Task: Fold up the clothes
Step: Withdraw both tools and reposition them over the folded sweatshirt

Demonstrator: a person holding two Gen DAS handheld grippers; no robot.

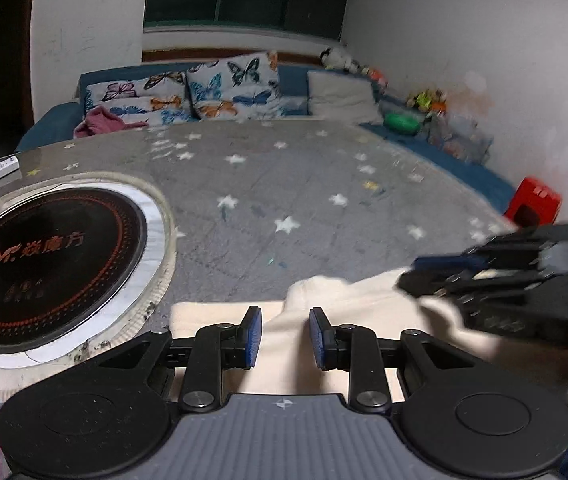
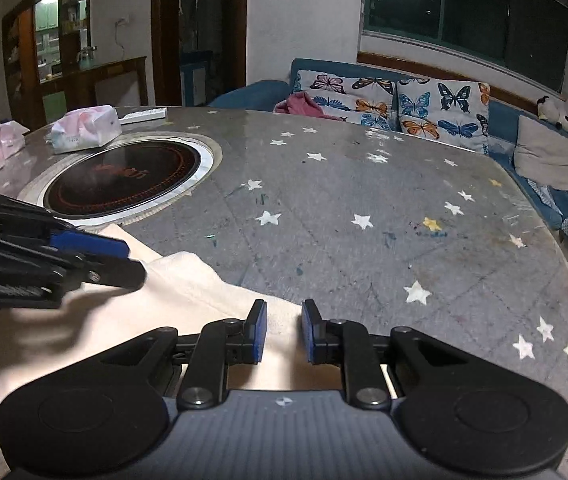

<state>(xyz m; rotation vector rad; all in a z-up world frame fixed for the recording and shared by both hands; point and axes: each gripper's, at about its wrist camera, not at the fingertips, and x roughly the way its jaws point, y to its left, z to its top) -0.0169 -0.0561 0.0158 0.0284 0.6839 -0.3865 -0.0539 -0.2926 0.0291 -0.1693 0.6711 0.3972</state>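
Note:
A cream garment (image 1: 284,332) lies bunched at the near edge of the star-patterned table (image 1: 284,200); it also shows in the right wrist view (image 2: 172,300). My left gripper (image 1: 284,334) is open, its blue pads either side of a raised fold of the cloth, not closed on it. My right gripper (image 2: 284,330) is open over the garment's right edge. Each gripper shows in the other's view: the right one (image 1: 415,276) blurred over the cloth's right side, the left one (image 2: 132,264) over its left part.
A round black induction cooktop (image 1: 44,264) is set into the table to the left. Tissue packs (image 2: 84,128) and a white power strip (image 2: 144,115) lie beyond it. A blue sofa with butterfly cushions (image 1: 220,88), toys and a red stool (image 1: 531,200) stand behind the table.

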